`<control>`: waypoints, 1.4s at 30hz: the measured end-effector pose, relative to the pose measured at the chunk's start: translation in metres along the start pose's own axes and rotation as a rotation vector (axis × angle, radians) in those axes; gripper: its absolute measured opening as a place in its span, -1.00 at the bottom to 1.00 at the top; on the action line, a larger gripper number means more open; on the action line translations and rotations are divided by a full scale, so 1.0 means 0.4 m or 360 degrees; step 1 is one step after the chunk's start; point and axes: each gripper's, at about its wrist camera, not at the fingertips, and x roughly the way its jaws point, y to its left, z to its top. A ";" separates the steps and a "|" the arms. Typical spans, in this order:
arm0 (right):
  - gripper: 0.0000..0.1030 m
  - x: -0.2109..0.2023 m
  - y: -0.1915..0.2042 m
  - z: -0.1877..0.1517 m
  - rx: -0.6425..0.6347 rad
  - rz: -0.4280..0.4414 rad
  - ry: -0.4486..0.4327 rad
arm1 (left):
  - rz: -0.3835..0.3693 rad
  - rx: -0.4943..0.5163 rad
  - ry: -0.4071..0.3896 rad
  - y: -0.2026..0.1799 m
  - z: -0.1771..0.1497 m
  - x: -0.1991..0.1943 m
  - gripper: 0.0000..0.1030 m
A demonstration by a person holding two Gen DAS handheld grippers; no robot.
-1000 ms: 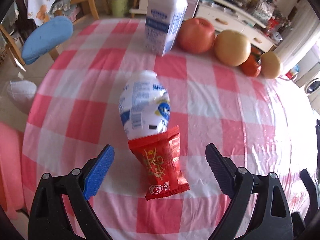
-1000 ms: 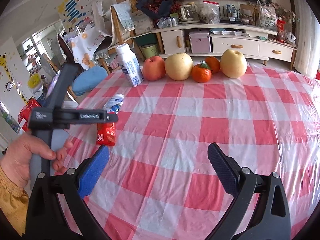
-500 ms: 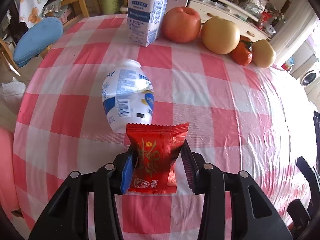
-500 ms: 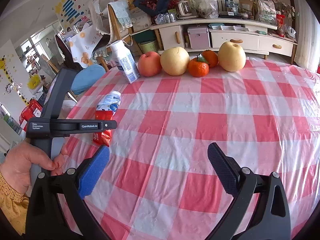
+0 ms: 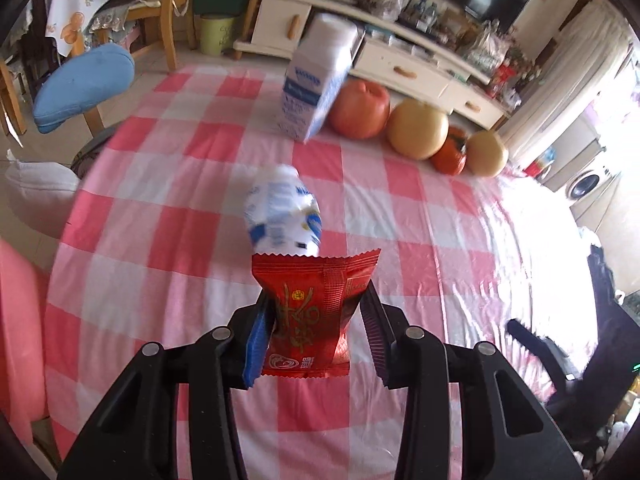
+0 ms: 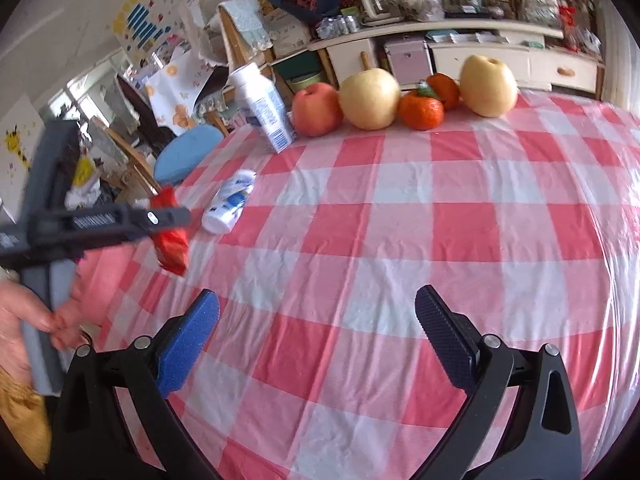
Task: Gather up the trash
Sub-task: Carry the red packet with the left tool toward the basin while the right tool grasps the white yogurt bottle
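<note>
The red wrapper is being pinched upright by the left gripper, clear of the bench; the right gripper, fingers spread, is being held well apart.

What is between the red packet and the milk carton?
The squashed bottle lies between the red packet and milk carton, seen from the left wrist.

Cloth lies bare except bottle, carton, fruit.
</note>
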 end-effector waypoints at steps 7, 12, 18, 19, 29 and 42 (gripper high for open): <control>0.92 0.038 0.105 -0.027 -0.0210 -0.0036 -0.0082 | 0.0042 -0.0054 -0.0120 0.078 0.005 -0.077 -0.15; 0.92 0.092 0.159 -0.026 -0.0254 -0.0082 -0.0104 | 0.0050 -0.0118 -0.0208 0.130 0.014 -0.128 -0.15; 0.92 0.182 0.212 0.037 -0.0218 -0.0081 -0.0085 | 0.0084 -0.0166 -0.0303 0.173 0.020 -0.186 -0.15; 0.92 0.202 0.221 0.052 -0.0210 -0.0082 -0.0079 | 0.0095 -0.0169 -0.0312 0.178 0.021 -0.189 -0.15; 0.61 0.369 0.266 0.133 -0.0187 -0.0160 0.0056 | 0.0096 -0.0210 -0.0355 0.221 0.026 -0.220 -0.15; 0.19 0.440 0.311 0.135 -0.0380 -0.0370 0.0106 | 0.0100 -0.0208 -0.0356 0.224 0.025 -0.222 -0.15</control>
